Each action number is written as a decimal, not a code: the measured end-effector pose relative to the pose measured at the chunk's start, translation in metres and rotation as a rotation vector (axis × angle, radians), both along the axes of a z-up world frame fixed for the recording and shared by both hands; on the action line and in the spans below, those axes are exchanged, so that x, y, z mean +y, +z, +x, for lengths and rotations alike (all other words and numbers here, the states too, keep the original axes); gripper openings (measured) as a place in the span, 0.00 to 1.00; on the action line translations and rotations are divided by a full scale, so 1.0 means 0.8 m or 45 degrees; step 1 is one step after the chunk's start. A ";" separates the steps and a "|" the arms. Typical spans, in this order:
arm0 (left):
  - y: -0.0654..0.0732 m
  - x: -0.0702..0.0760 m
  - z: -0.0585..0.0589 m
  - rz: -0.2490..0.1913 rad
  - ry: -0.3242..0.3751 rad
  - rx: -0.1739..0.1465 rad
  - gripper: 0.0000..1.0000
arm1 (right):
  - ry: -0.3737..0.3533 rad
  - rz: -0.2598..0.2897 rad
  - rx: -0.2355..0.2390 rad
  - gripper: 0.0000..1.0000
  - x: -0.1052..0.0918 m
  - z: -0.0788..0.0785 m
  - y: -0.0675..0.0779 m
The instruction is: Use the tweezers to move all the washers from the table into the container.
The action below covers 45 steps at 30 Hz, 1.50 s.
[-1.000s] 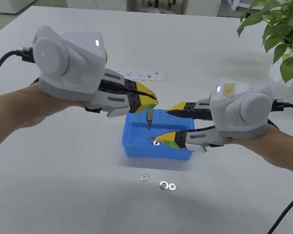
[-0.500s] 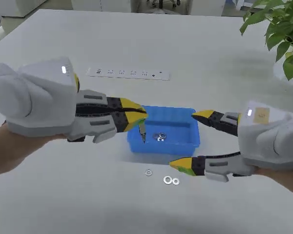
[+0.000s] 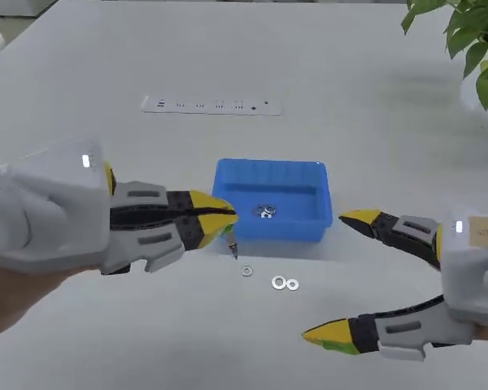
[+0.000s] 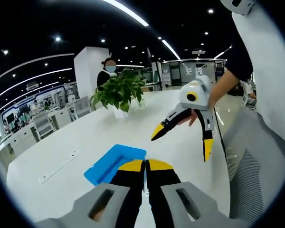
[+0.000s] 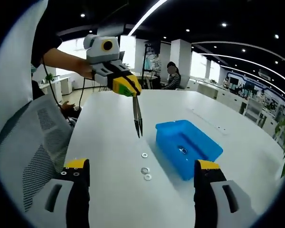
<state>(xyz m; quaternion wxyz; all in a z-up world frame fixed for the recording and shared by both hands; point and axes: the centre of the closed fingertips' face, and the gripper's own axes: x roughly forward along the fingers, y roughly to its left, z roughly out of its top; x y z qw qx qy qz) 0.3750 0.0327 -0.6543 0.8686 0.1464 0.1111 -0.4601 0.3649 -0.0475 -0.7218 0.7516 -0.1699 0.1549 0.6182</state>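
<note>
Head view looks down and forward from above and behind both tools, close in, and I get the left gripper, the right gripper and the container just ahead of their tips. Left gripper view sits low behind its own jaws and faces along them over the table, with the container just ahead and the right gripper ahead-right. Right gripper view faces roughly back the other way, with the left gripper ahead-left and the container ahead-right, so I see the container in all three views.
</note>
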 end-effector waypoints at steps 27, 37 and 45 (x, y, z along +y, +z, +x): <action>-0.050 -0.021 0.016 0.033 -0.062 0.011 0.05 | 0.028 -0.035 0.097 1.00 -0.010 -0.040 -0.029; -0.055 -0.023 0.016 0.027 -0.075 0.038 0.05 | 0.050 -0.042 0.129 1.00 -0.004 -0.049 -0.037; -0.057 -0.018 0.010 0.049 -0.088 0.052 0.05 | 0.055 -0.035 0.136 1.00 0.003 -0.053 -0.037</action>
